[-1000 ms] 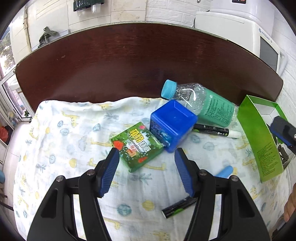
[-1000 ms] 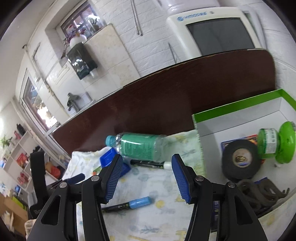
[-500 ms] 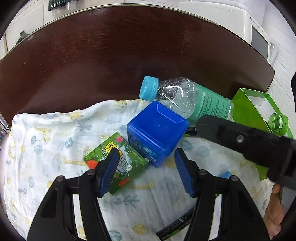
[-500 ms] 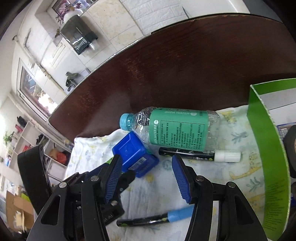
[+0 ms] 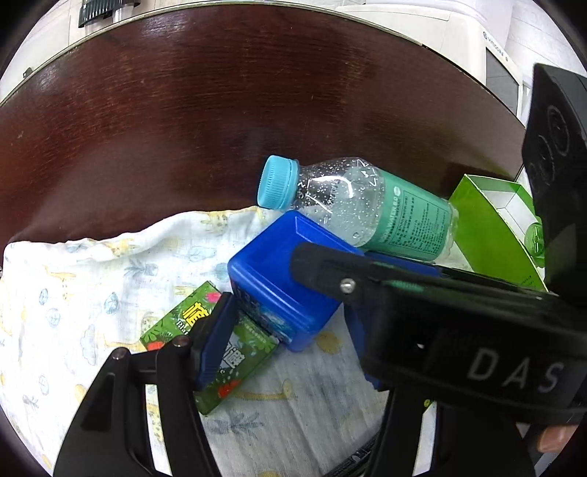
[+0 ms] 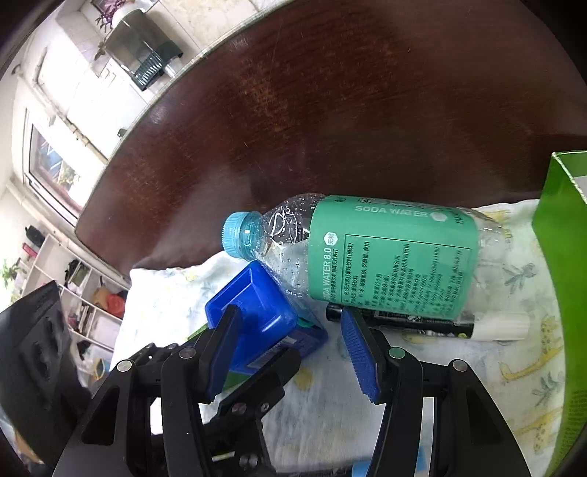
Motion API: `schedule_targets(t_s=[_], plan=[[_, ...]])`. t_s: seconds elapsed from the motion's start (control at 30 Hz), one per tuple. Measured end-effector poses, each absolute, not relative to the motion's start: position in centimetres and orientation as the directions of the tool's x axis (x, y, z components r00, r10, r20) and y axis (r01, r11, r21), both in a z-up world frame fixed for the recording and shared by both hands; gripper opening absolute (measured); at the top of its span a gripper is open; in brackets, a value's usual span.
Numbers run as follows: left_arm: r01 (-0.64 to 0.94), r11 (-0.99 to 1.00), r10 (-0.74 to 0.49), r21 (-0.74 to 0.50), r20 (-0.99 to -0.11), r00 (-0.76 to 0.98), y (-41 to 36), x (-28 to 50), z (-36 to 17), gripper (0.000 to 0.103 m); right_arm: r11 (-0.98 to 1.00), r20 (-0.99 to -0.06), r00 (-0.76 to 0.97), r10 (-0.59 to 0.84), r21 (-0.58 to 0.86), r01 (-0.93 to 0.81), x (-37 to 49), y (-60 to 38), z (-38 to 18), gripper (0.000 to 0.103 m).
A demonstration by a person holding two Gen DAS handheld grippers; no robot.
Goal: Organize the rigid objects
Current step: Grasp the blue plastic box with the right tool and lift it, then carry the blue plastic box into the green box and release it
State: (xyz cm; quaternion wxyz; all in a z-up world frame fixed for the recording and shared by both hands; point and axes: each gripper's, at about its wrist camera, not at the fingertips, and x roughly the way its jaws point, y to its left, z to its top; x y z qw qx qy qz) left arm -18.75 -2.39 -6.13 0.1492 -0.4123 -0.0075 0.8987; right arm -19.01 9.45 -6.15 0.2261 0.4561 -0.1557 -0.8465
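A blue plastic box [image 5: 279, 271] [image 6: 256, 315] lies on a patterned cloth [image 5: 91, 279]. A clear soda-water bottle with a teal label [image 5: 370, 209] [image 6: 389, 257] lies behind it. A small green box [image 5: 216, 348] lies at the blue box's left. A black marker with a white cap [image 6: 422, 323] lies under the bottle. My left gripper [image 5: 290, 345] is open, close to the blue and green boxes. My right gripper [image 6: 290, 352] is open, with the blue box near its left finger. It crosses the left wrist view as a black arm [image 5: 440, 323].
A green-walled open box [image 5: 488, 227] [image 6: 565, 279] stands at the right, holding small items. The dark wooden table [image 5: 238, 110] stretches beyond the cloth. A white appliance [image 5: 458, 33] stands at the far right behind the table.
Both grippers have moved forward toward the blue box and bottle. The right gripper has swung left, away from the green-walled box, and now crosses in front of the left camera.
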Motion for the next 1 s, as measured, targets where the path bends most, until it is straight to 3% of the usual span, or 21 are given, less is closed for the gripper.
schedule_targets(t_s=[0.13,0.6,1.0], plan=[[-0.276,-0.951,0.286,-0.138,-0.735,-0.615,-1.9,-18.8,-6.2,0.059,-0.826,-0.686,-0.461,-0.563,0.476,0.301,-19.2,8.6,-6.3,0.054],[-0.313,-0.941,0.310,-0.128,-0.693,-0.650,-0.6,-16.4,-2.6,0.059,-0.839,-0.665,-0.511,-0.545,0.437,0.325,-17.1,10.3,-3.2,0.054],[-0.385,-0.922,0.321,-0.045,-0.642,-0.696,3.4,-13.2,1.9,0.059,-0.824,-0.563,-0.609,-0.559,0.460,0.331,-14.3,15.0,0.3,0.054]])
